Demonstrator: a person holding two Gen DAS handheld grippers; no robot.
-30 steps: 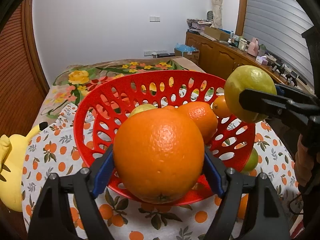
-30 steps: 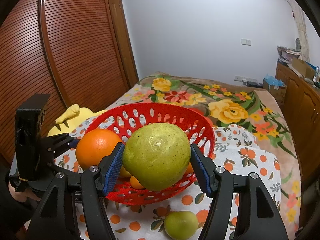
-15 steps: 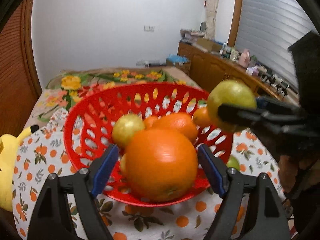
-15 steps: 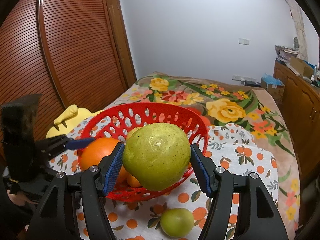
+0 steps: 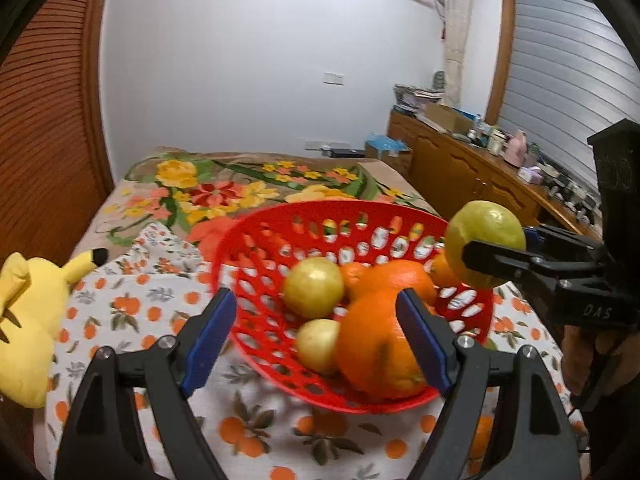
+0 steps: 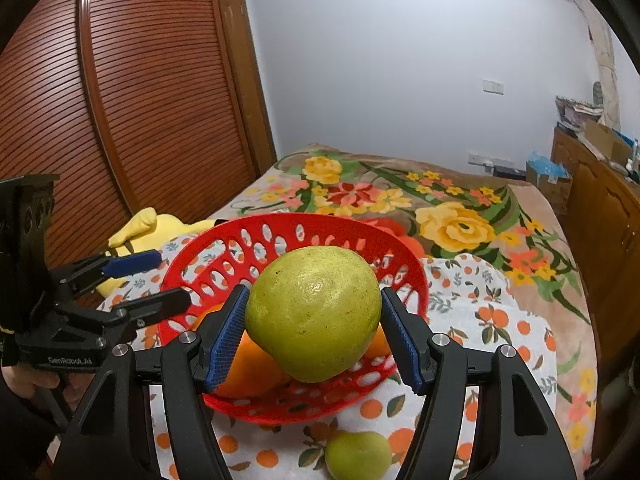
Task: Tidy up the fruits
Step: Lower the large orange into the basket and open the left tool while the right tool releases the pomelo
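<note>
— What do you see around the work area?

— I see a yellow plush toy [image 5: 24, 320] lying at the left edge of an orange-print cloth [image 5: 132, 312], which is spread over a floral blanket [image 6: 452, 220].

— And beyond that?

— I make out a slatted wooden door [image 6: 132, 92] to the left, a white wall [image 5: 248, 60] behind, and a cluttered wooden sideboard [image 5: 472, 168] along the right.

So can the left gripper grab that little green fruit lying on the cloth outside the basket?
Probably yes. The left gripper has open, empty jaws, and the small round green fruit lies uncovered on the orange-print cloth beside the red plastic basket, though the right gripper hangs right above it.
</note>
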